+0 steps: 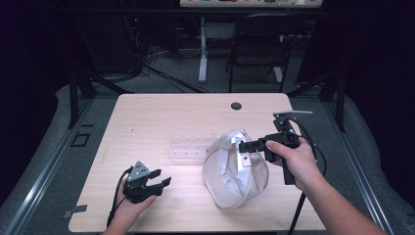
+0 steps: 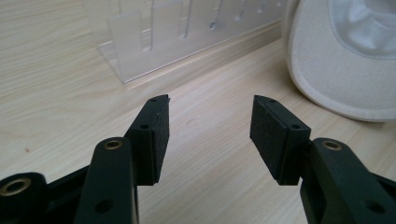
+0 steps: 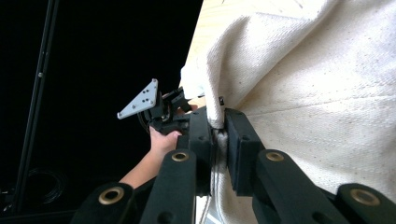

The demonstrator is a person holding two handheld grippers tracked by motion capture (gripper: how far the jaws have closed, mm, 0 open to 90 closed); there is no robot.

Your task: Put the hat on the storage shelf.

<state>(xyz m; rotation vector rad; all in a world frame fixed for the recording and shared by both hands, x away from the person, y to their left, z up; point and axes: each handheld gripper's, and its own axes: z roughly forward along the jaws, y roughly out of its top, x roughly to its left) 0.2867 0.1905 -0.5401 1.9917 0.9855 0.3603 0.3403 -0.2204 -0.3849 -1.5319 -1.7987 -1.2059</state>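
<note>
A cream cloth cap (image 1: pixel 235 171) lies on the wooden table (image 1: pixel 156 117), right of centre. My right gripper (image 1: pixel 243 145) reaches over it from the right, shut on the cap's fabric; in the right gripper view the cloth (image 3: pixel 303 93) is pinched between both pads at my right gripper (image 3: pixel 217 140). My left gripper (image 1: pixel 160 178) rests low at the front left, open, nothing between its pads. In the left gripper view my left gripper (image 2: pixel 210 133) points at bare table, with the cap's brim (image 2: pixel 336 79) to its upper right.
A clear plastic rack (image 1: pixel 188 147) lies flat on the table just left of the cap, also seen as the rack (image 2: pixel 177 32) ahead of the left jaws. A dark grommet hole (image 1: pixel 236 105) sits near the far edge. A black chair (image 1: pixel 259 44) stands beyond the table.
</note>
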